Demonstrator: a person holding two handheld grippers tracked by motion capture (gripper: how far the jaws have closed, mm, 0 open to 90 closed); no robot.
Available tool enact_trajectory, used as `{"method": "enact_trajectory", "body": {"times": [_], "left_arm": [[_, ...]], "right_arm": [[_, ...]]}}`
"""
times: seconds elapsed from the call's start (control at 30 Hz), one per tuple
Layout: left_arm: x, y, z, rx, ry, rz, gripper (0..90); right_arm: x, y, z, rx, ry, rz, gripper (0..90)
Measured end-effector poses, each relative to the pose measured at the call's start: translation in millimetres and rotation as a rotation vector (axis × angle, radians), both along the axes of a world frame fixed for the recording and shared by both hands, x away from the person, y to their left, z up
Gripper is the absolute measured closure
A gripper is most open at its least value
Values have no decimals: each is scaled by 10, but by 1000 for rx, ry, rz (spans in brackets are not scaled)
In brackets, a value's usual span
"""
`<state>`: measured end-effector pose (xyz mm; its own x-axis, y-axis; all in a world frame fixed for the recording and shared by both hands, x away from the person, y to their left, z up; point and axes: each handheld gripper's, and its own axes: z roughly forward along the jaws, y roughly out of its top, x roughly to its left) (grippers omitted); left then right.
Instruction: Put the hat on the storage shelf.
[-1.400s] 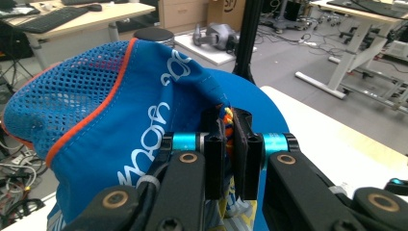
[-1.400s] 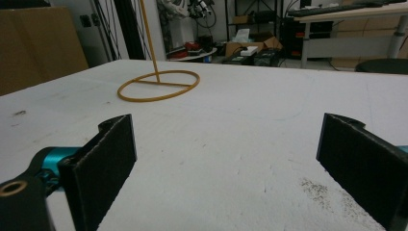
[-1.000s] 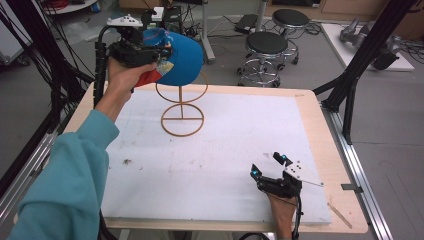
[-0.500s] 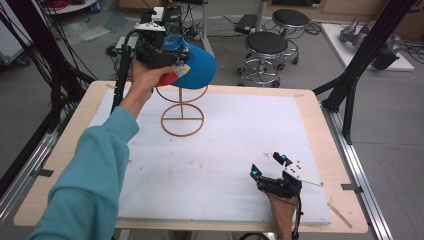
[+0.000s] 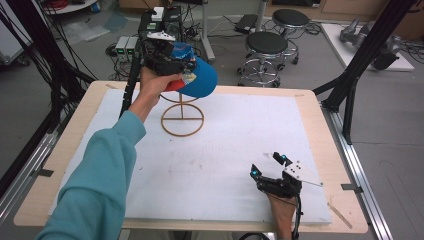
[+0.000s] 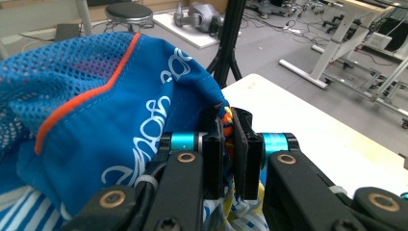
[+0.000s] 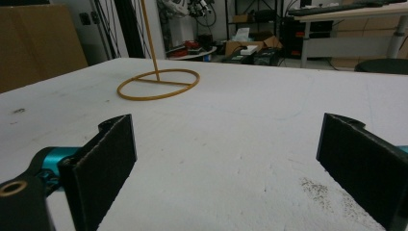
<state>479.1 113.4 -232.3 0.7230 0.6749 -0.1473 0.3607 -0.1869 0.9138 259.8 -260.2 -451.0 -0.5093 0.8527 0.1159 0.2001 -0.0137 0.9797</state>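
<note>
Now your left claw [image 5: 182,67] clamps the blue cap [image 5: 202,80] above the wire stand [image 5: 182,119]; your right claw [image 5: 270,167] gapes wide over the bench [image 5: 310,107].

The left hand-held gripper [image 5: 167,62] carries the blue cap [image 5: 197,75] rightward from the upper left of the frame and lower, now above the wire stand [image 5: 182,118].
</note>
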Motion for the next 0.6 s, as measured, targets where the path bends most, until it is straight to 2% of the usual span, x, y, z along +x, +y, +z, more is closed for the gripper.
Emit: {"method": "enact_trajectory", "body": {"times": [0.2,0.33,0.5,0.6], "left_arm": [[-35,-11,-2,41,-5,-7,824],[-56,-15,-11,37,-9,-1,809],[-87,-14,12,56,-14,5,793],[-90,-3,18,48,-12,13,776]], "right_arm": [[0,-1,0,3,3,1,56],[-2,-2,0,1,-1,2,56],[-4,-10,-2,9,-7,4,56],[-10,-10,-2,12,-6,4,56]]}}
